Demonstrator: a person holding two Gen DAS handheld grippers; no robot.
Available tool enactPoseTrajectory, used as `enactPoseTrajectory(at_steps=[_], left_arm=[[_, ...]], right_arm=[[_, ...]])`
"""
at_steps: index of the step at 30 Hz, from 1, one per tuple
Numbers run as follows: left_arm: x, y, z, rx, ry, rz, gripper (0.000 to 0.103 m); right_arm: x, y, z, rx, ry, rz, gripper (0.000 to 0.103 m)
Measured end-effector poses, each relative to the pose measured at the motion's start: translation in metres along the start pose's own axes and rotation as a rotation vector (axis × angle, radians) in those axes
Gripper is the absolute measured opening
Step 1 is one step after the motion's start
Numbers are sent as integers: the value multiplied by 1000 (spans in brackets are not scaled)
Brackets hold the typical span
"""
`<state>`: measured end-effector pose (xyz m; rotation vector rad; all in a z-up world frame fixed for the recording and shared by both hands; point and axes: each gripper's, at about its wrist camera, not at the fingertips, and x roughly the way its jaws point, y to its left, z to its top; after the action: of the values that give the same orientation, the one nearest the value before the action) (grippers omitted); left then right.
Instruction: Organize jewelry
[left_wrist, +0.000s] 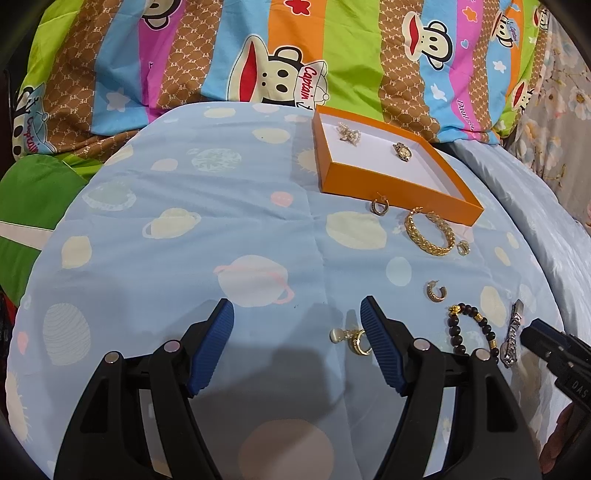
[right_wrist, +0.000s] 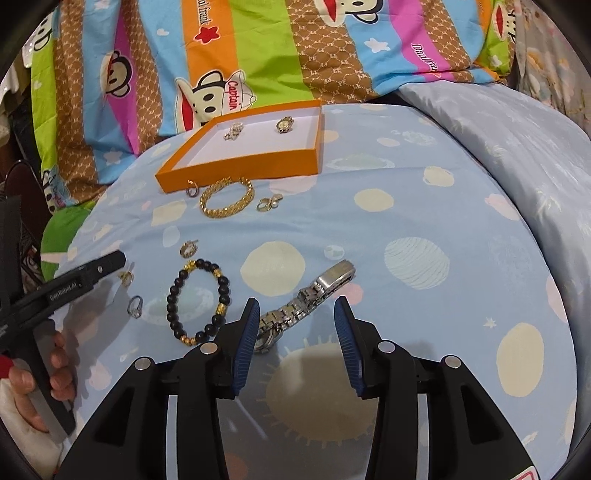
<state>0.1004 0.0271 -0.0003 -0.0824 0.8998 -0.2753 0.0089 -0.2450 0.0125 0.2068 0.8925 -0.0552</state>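
Orange tray (right_wrist: 236, 168) sits at the far edge of the blue planet-print sheet (right_wrist: 424, 206), w/ two pcs already inside: a pearl cluster piece (right_wrist: 233, 131) and a small gold watch (right_wrist: 284, 125). Everything else is loose on the sheet.

Right gripper (right_wrist: 295, 321) hangs over the near part of the sheet, jaws spread wide, nothing held. Silver watch (right_wrist: 306, 295) lies diagonally just ahead, its case end tucked behind the left blue pad (right_wrist: 245, 339), clasp end pointing to the far right. Looks like the next pick. Left gripper (left_wrist: 297, 321) is also released and empty, w/ a gold ring and a pale-stone piece (left_wrist: 351, 339) touching the inner side of its right pad.

To do the watch well, judging from here:
- shift the right gripper left so the band sits btwn both pads, not under one
- close across the band's width near the case; the links are flexible, so an end grab would likely let it dangle and swing
- lift straight up to clear the black bead bracelet (right_wrist: 199, 301) just beside it
- drop it in the bare near part of the tray, away from the two pcs there

Gold chain bracelet (right_wrist: 227, 197) and the small hoop earrings (right_wrist: 267, 203) lie just beside the tray's near wall; approach from above so they don't get swept. Small rings (right_wrist: 135, 306) near the sheet's left edge need a fine pinch, prob. last.
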Motion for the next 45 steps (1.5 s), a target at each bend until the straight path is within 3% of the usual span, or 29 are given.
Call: enactPoseTrajectory(at_steps=[9,19,23,28,32,35,37,40,45], left_arm=[[1,1,0,-3,1,1,69],[0,0,0,5,-4,-2,69],[0,0,0,6,-5,-1,69],[0,0,0,4,-4,-4,69],[0,-1,-1,7,-6,-2,69],[0,-1,-1,5,-6,-2,69],[0,-1,-1,6,-7,0,69],[-1,0,-2,2,-9,3,69],[2,0,-1,-3,-4,-5,69]], right_arm=[[-10,20,-15,-32,35,62,42],[11,41,-25,-60,15,-20,42],[9,35,-22,-55,25,-22,25],[-2,21,-18,6,32,32,25],[-15,17,-11,29,-46,87,23],[-14,18,0,21,-111,53,28],[-2,16,6,10,-81,14,29],[-6,12,0,-1,-72,35,29],[-21,23,-18,-122,-43,19,29]])
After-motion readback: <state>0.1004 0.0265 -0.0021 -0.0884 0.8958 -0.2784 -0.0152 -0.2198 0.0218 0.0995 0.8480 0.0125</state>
